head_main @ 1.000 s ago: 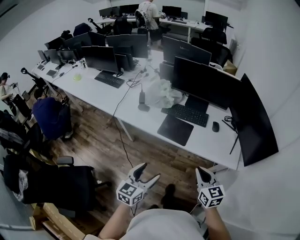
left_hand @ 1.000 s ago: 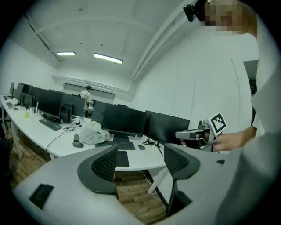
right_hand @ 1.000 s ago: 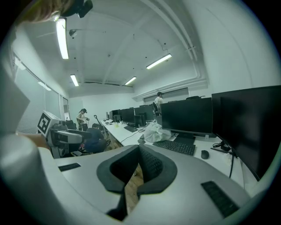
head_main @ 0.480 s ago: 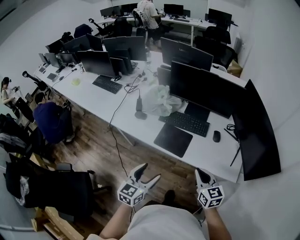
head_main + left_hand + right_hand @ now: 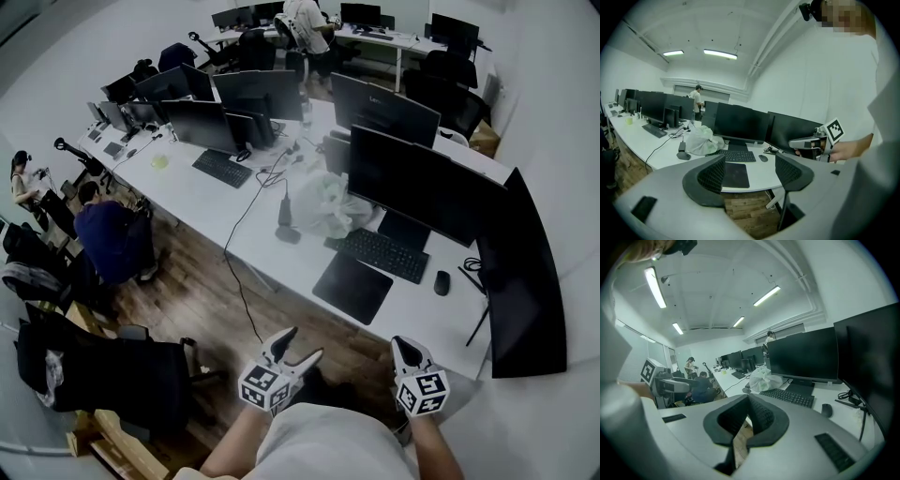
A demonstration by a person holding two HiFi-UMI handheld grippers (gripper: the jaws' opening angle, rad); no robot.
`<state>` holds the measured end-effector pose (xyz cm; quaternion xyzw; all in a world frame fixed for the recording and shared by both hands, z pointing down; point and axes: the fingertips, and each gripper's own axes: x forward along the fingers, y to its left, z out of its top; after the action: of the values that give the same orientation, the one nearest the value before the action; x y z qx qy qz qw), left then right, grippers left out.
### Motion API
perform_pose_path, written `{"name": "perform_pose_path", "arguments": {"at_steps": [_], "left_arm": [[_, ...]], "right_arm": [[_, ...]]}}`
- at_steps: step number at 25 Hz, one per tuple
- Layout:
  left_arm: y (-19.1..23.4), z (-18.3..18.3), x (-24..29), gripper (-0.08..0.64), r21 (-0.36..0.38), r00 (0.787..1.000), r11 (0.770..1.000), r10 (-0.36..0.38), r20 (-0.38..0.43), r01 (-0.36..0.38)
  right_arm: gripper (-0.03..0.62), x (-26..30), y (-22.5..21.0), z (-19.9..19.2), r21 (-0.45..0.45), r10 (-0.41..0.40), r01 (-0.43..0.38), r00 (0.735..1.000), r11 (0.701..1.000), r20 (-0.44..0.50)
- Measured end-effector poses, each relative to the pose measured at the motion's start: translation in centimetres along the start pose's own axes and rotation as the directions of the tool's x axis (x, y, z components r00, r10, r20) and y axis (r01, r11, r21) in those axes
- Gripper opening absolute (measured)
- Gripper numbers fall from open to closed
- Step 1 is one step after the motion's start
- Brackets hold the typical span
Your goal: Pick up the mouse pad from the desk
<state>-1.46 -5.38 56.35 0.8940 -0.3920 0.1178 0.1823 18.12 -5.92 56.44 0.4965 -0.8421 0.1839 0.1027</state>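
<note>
Mouse pad (image 5: 353, 288) is seen flat on the desk (image 5: 216, 202) near its front edge, just before the keyboard (image 5: 384, 254), untouched. Since a second ago the desk has been brought nearer in the head view. Left gripper (image 5: 300, 345): jaws apart, nothing between. Right gripper (image 5: 405, 347): jaws together, empty. Both are held well short of the pad. Approach is judged under way; the pick-up is not begun.

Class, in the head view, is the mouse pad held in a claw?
No, the mouse pad lies flat on the desk, with the left claw and right claw short of it.
</note>
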Motion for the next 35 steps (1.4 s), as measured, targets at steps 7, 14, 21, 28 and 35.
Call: {"name": "perform_pose_path", "arguments": {"at_steps": [7,14,21,28,35], "left_arm": [[3.3,-0.3,3.1,0.35,-0.002,0.999,1.0,0.016,-0.029,-0.016],[7.8,-1.5,7.3,0.351,-0.013,0.996,1.0,-0.008,-0.084,0.007],[12.3,-3.4,12.2,0.367,-0.02,0.985,0.999,-0.046,-0.165,0.044],[16.5,-5.7,18.4,0.379,0.017,0.96,0.993,-0.104,-0.26,0.113],[19.0,-9.6,23.6,0.401,0.054,0.923,0.981,-0.154,-0.353,0.184]], "right_arm": [[0.012,3.2,-1.7,-0.8,0.013,-0.007,0.007,0.999,1.0,-0.049],[0.012,7.4,-3.9,-0.7,0.023,-0.058,0.06,0.995,0.998,-0.084],[0.012,11.6,-5.8,-1.1,0.048,-0.113,0.12,0.984,0.992,-0.137],[0.012,15.9,-7.2,-2.1,0.077,-0.174,0.192,0.964,0.978,-0.199],[0.012,18.8,-8.2,-3.7,0.114,-0.236,0.271,0.939,0.956,-0.25]]}}
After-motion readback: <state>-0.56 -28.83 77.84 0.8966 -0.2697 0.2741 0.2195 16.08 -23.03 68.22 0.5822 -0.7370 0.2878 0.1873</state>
